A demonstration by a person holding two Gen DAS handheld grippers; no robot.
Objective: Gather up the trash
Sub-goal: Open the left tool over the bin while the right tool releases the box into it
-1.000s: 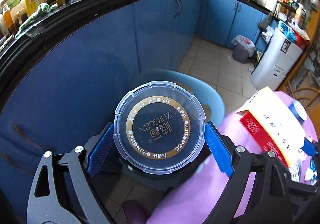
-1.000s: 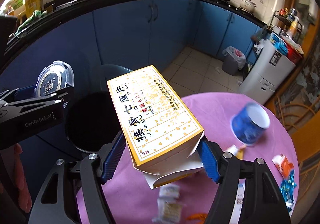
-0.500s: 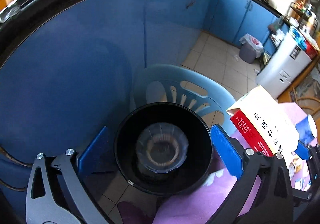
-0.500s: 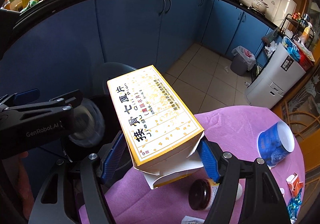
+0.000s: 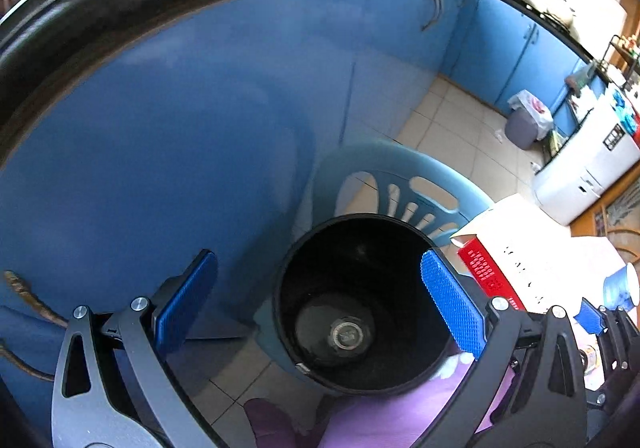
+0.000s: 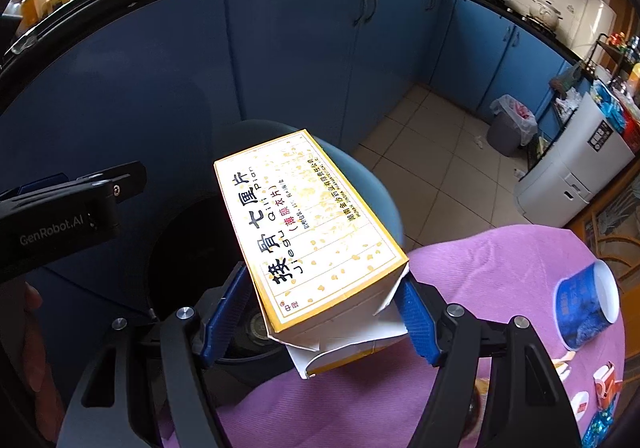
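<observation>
My left gripper [image 5: 316, 260] hangs open and empty over the black trash bin [image 5: 282, 288]. A clear round lid [image 5: 344, 332] lies at the bottom of the bin. My right gripper [image 6: 322, 280] has a yellow medicine box [image 6: 308, 215] between its blue pads, which touch the box's sides while the jaws are opening. The box juts over the bin's dark mouth [image 6: 184, 248] and its torn flap hangs below. In the left wrist view the box [image 5: 492, 260] shows its red side just right of the bin.
The bin stands on a light blue plastic chair [image 5: 400, 175] against blue cabinets [image 6: 300, 67]. A purple-clothed table [image 6: 500, 268] carries a tipped blue paper cup [image 6: 584, 308] and small wrappers [image 6: 604, 388]. A grey bagged bin [image 6: 508, 127] stands on the tiled floor.
The round lid left my left gripper and dropped into the black bin; the left jaws spread wider. Both grippers shifted toward the bin, the right one still carrying the box.
</observation>
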